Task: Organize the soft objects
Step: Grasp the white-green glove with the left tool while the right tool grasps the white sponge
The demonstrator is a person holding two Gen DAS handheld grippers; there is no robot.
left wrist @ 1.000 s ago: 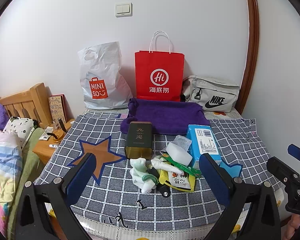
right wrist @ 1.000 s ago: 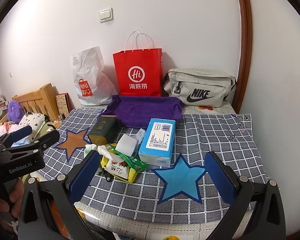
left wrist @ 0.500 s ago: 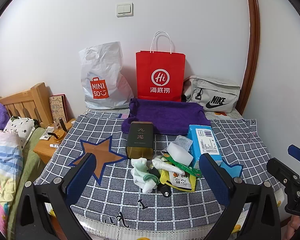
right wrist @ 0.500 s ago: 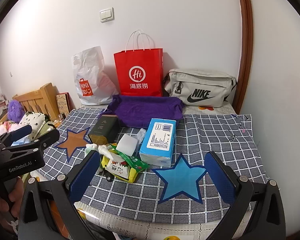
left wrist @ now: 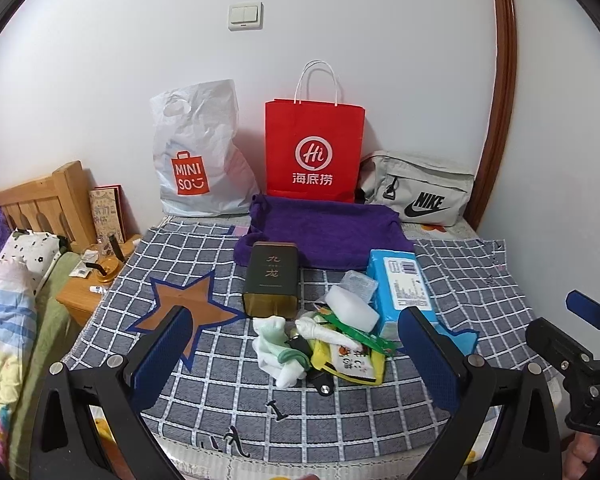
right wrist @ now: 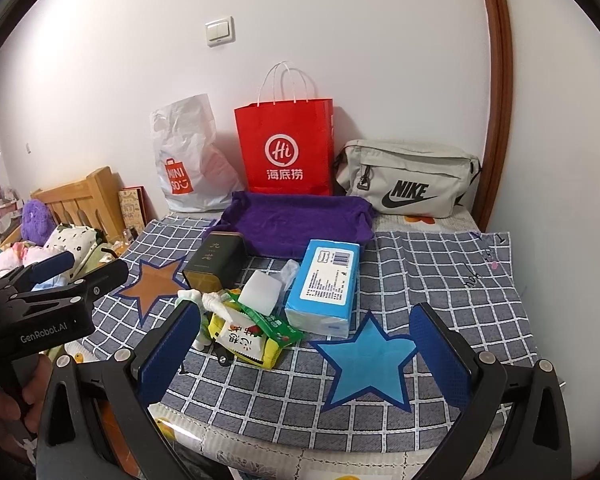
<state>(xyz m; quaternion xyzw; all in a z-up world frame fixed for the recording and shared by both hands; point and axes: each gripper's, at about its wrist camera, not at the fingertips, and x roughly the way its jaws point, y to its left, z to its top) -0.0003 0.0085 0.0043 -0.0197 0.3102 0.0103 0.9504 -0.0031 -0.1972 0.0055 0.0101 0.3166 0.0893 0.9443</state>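
While both tools hang short of the pile, I judge the step in hand to be choosing and approaching the first soft thing. My left gripper (left wrist: 296,356) has its jaws spread wide with nothing between them; my right gripper (right wrist: 304,348) is likewise wide and empty. Straight ahead between the left jaws lie the crumpled white and pale-green socks (left wrist: 278,350), touching a yellow snack packet (left wrist: 350,360) on their right. Beyond them stands a dark olive tin box (left wrist: 271,280), and nearer the right jaw a blue tissue pack (left wrist: 400,292) with a white foam-like block (left wrist: 352,312) against it. Behind all this lies a folded purple towel (left wrist: 328,232).

I would take the socks first with the left tool: come in low over the grey checked cloth (left wrist: 220,380), centre the bundle between the pads, and pinch the thickest fold, clear of the packet. The black clip-like piece beside them could snag; what it is, I cannot tell.
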